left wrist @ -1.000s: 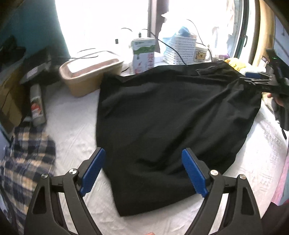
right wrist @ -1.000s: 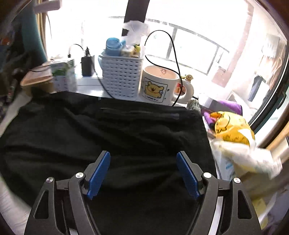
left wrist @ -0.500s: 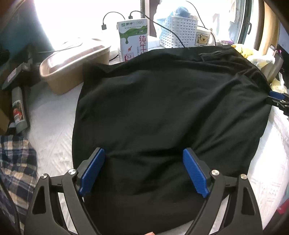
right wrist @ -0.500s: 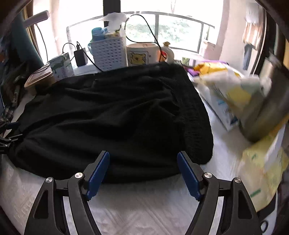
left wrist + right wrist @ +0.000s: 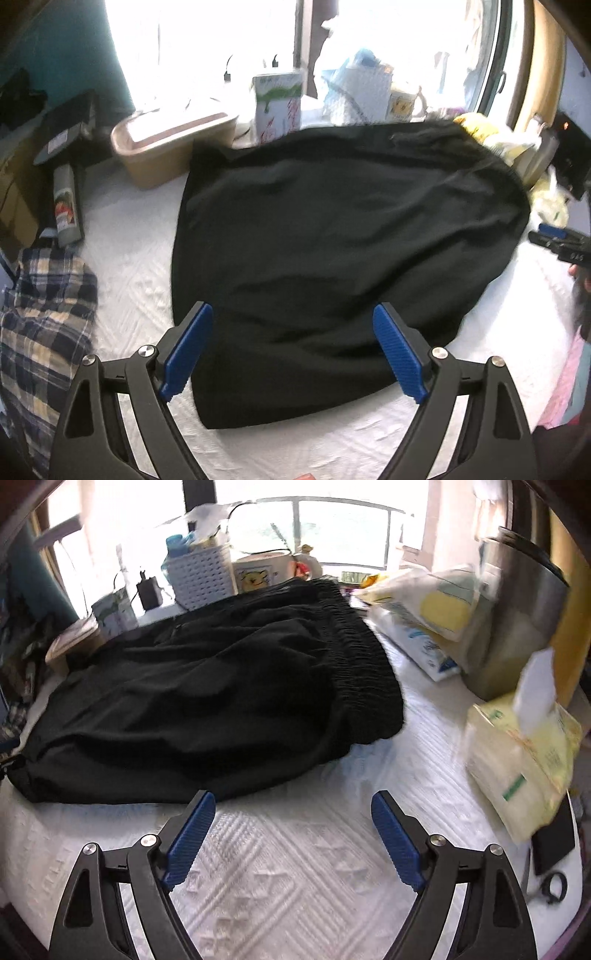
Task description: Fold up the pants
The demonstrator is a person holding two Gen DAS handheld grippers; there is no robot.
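Black pants (image 5: 343,243) lie folded in a broad heap on the white quilted cover (image 5: 125,280). Their elastic waistband (image 5: 364,653) faces the right side. My left gripper (image 5: 293,350) hovers open over the pants' near hem, nothing pinched between its blue pads. My right gripper (image 5: 291,834) hangs above bare cover just in front of the pants (image 5: 207,694), its jaws opening with nothing between them. Its tip also shows at the right edge of the left wrist view as the right gripper (image 5: 554,238).
A plaid cloth (image 5: 44,325) lies at the left. A tan tub (image 5: 173,147), a milk carton (image 5: 277,103), a white basket (image 5: 201,578) and a mug (image 5: 258,574) line the window side. A tissue pack (image 5: 521,764), bags (image 5: 417,609) and a metal pot (image 5: 517,616) crowd the right.
My right gripper has pulled back off the pants toward the near edge of the cover and its jaws have widened. The left gripper's view swung in closer and back out again.
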